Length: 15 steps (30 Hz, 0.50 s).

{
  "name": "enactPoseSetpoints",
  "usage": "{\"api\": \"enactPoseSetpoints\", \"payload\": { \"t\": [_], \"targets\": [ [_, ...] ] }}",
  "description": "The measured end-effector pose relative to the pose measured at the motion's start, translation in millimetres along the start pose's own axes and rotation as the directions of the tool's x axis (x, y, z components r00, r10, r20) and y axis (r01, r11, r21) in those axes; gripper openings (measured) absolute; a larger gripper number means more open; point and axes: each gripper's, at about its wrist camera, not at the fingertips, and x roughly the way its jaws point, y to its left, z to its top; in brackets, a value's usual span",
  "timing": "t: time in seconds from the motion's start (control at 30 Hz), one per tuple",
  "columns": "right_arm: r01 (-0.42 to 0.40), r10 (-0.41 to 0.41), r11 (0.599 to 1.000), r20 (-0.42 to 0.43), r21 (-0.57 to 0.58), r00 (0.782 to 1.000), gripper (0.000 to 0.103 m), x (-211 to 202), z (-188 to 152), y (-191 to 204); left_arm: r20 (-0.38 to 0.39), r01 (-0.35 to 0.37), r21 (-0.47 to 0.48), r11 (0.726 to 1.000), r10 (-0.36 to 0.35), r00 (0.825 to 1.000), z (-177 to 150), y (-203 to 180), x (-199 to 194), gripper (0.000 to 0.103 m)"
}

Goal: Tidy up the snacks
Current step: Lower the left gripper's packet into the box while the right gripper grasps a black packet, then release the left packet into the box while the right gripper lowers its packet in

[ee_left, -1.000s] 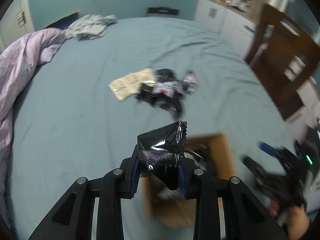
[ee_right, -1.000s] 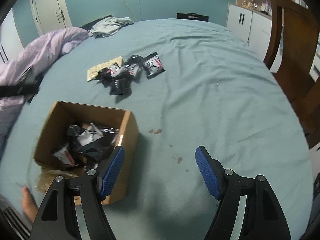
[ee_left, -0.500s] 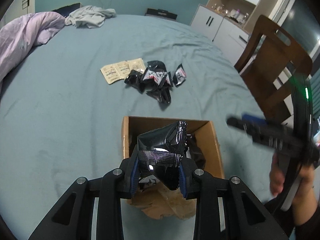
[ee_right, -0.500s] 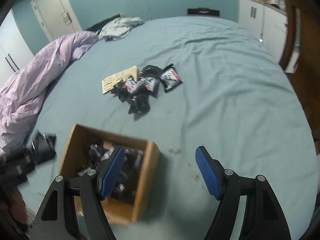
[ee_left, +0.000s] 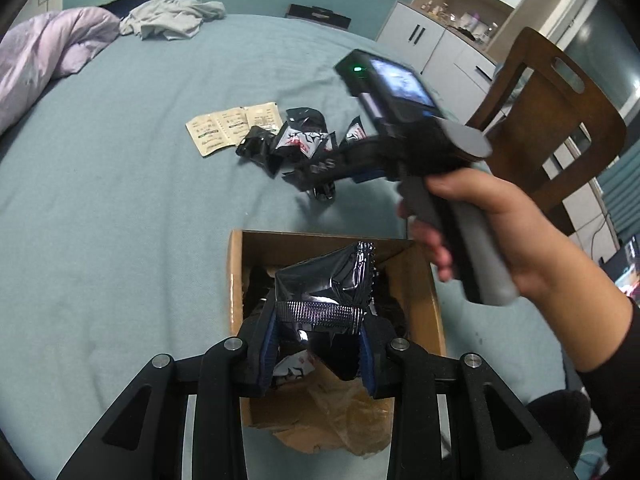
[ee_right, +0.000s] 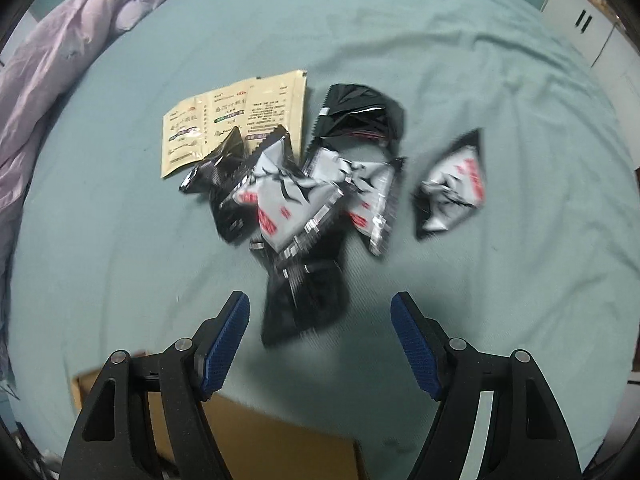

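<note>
My left gripper (ee_left: pixel 318 344) is shut on a black snack packet (ee_left: pixel 326 284) and holds it over the open cardboard box (ee_left: pixel 236 264), where more black packets lie. In the right wrist view my right gripper (ee_right: pixel 320 336) stands open above a pile of black and silver snack packets (ee_right: pixel 296 208) on the teal bedsheet; a black packet (ee_right: pixel 304 304) lies between and just beyond its fingers, untouched. One packet (ee_right: pixel 452 192) lies apart to the right. In the left wrist view a hand (ee_left: pixel 480 220) holds the right gripper over the pile (ee_left: pixel 296 144).
Beige sachets (ee_right: pixel 236 120) lie joined at the pile's far left. A lilac duvet (ee_right: pixel 60 56) is bunched along the left. A wooden chair (ee_left: pixel 556 120) and white cabinets (ee_left: pixel 432 40) stand to the right of the bed. The box corner (ee_right: pixel 240 440) shows below the right gripper.
The right gripper swept from beside the box out over the packet pile, still open. The left gripper sank a little with its packet and now hangs over the box opening.
</note>
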Motion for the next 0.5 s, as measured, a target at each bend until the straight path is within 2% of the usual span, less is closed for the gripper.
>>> {"api": "enactPoseSetpoints", "payload": {
  "t": [0.03,0.07,0.1,0.17,0.33,0.4,0.5],
  "targets": [
    [-0.027,0.027,1.0,-0.013,0.01,1.0,0.072,5,2,1,0.002,-0.003,0.001,1.0,0.003,1.0,0,0,0,0.032],
    [-0.057,0.058,0.998,-0.027,0.02,0.998,0.062,11,4,0,0.007,-0.011,0.006,1.0,0.011,1.0,1,0,0,0.032],
    [-0.072,0.073,0.997,-0.04,0.026,0.996,0.038,17,4,-1,0.006,-0.013,0.008,1.0,0.013,1.0,1,-1,1,0.032],
    [-0.047,0.048,0.999,-0.041,0.024,0.998,0.037,20,2,-2,-0.008,0.006,0.003,1.0,-0.006,1.0,1,-1,2,0.032],
    [-0.092,0.091,0.996,0.088,0.004,0.992,0.037,-25,-31,-8,-0.018,-0.008,0.012,1.0,0.008,1.0,-2,-2,4,0.032],
    [-0.121,0.118,0.993,0.141,0.013,0.983,0.037,-55,-55,-13,-0.027,-0.001,0.012,1.0,0.002,1.0,-3,-2,5,0.032],
    [-0.171,0.16,0.985,0.24,0.026,0.958,0.037,-106,-102,-25,-0.041,0.01,0.013,1.0,-0.01,0.999,-7,-4,5,0.032]
  ]
}}
